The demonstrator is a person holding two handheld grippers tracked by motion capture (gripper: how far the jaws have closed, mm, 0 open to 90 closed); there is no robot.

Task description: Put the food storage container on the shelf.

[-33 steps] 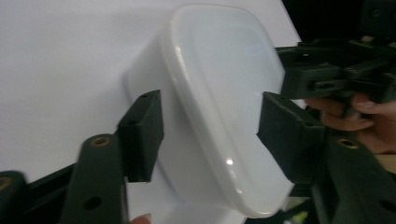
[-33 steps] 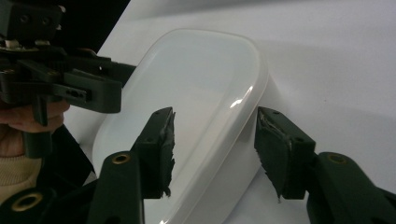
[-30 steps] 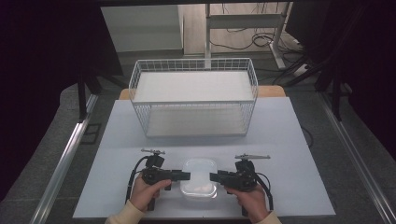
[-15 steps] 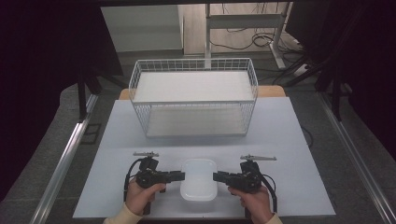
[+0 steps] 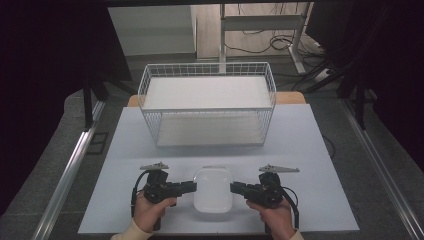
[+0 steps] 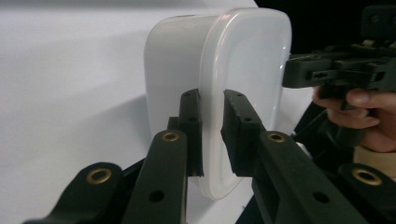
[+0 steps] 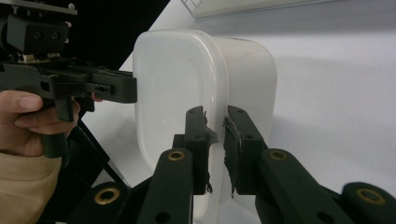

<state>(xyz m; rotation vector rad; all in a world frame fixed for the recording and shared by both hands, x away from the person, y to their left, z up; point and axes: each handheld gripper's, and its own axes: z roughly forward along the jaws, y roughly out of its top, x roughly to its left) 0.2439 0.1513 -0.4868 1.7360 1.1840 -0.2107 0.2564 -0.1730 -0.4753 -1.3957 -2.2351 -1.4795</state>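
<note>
White lidded container [image 5: 213, 189]: low centre of the high view, on the worktop [image 5: 310, 150]. Left claw [image 5: 191, 187] and right claw [image 5: 234, 188] each pinch an opposite rim, sharing its weight for a level lift. Wire basket [image 5: 207, 102] stands beyond, upper centre, a likely destination.

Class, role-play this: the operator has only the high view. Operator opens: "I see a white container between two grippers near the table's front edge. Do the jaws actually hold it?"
Observer: Yes. The left gripper has the white container's rim flange between its jaws.
Operator: And the other side?
Observer: The right gripper pinches the opposite rim the same way.
Operator: Are its pads in good shape?
Observer: No. The right gripper's pads look frayed, with torn edges.
Operator: Is the lid on?
Observer: I cannot tell; a smooth white face lies inside the rim.
</note>
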